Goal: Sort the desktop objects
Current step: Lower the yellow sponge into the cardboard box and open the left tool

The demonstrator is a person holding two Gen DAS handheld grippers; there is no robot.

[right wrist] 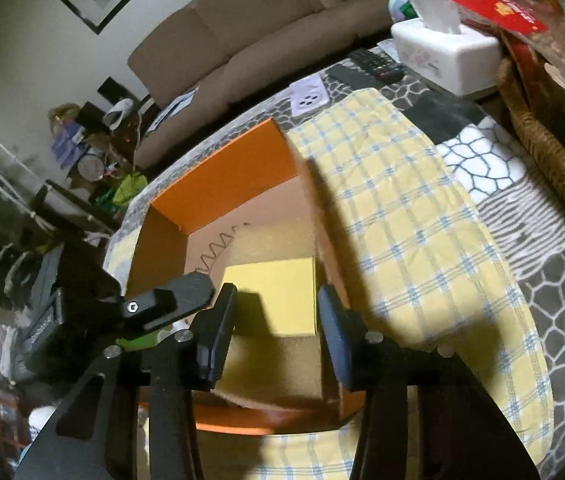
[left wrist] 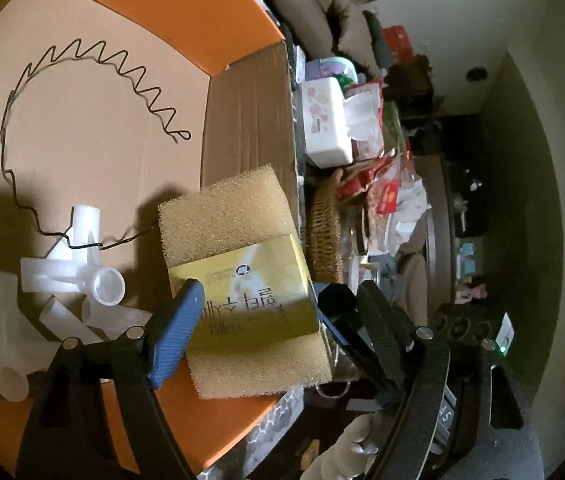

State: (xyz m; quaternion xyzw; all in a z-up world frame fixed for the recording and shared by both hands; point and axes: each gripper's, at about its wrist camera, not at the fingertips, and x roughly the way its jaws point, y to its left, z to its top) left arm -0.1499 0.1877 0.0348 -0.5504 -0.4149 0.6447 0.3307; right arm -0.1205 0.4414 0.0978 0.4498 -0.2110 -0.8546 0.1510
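The left gripper is clamped on a coarse, open-pored tan sponge block wrapped in a glossy gold paper band with printed lettering, one blue ribbed pad against the band's side. The right gripper stands with its jaws apart, straddling the same sponge; whether its pads touch I cannot tell. The sponge sits low inside the open cardboard box with orange walls, against its right wall. Beside it lie translucent white plastic tube connectors, and further in a thin, dark, zigzag wire. A yellow checked cloth lies beside the box.
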